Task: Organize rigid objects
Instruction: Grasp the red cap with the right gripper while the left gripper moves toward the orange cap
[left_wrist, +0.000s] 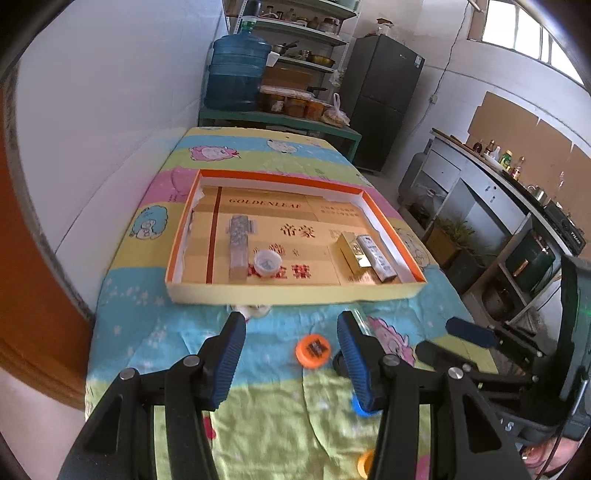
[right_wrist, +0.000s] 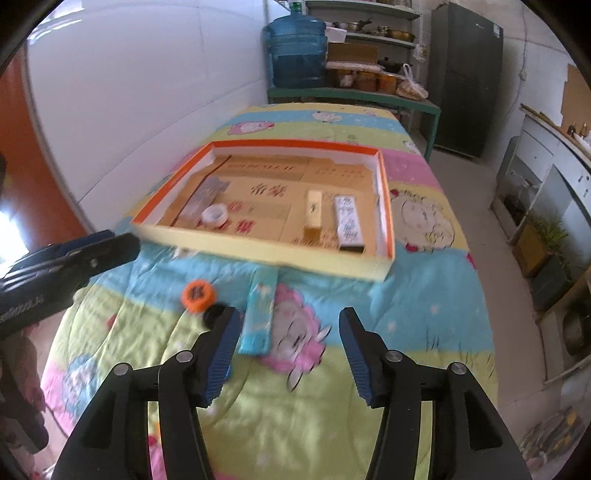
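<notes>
Both wrist views look along a worktop covered by a cartoon-print quilt (left_wrist: 280, 417), on which lies a shallow orange-rimmed box lid (left_wrist: 280, 177) used as a tray. Inside the tray, at its left, a patterned grey slim box (left_wrist: 238, 243) lies beside a white bottle cap (left_wrist: 266, 263); at its right, a gold box (right_wrist: 314, 212) and a white-and-blue patterned box (right_wrist: 348, 221) lie side by side, parallel and close together. On the quilt in front of the tray sit an orange bottle cap (right_wrist: 198, 292), a black cap (right_wrist: 214, 314) just beside it, and a light-blue slim box (right_wrist: 260, 310) with its far end at the tray's near wall. A blue cap (left_wrist: 359, 406) and a yellow cap (left_wrist: 365, 463) are partly hidden behind the left gripper. The left gripper (left_wrist: 291, 325) hovers over the orange cap with fingers spread wide, holding nothing. The right gripper (right_wrist: 290, 321) hovers above the light-blue box, fingers likewise wide apart and empty.
</notes>
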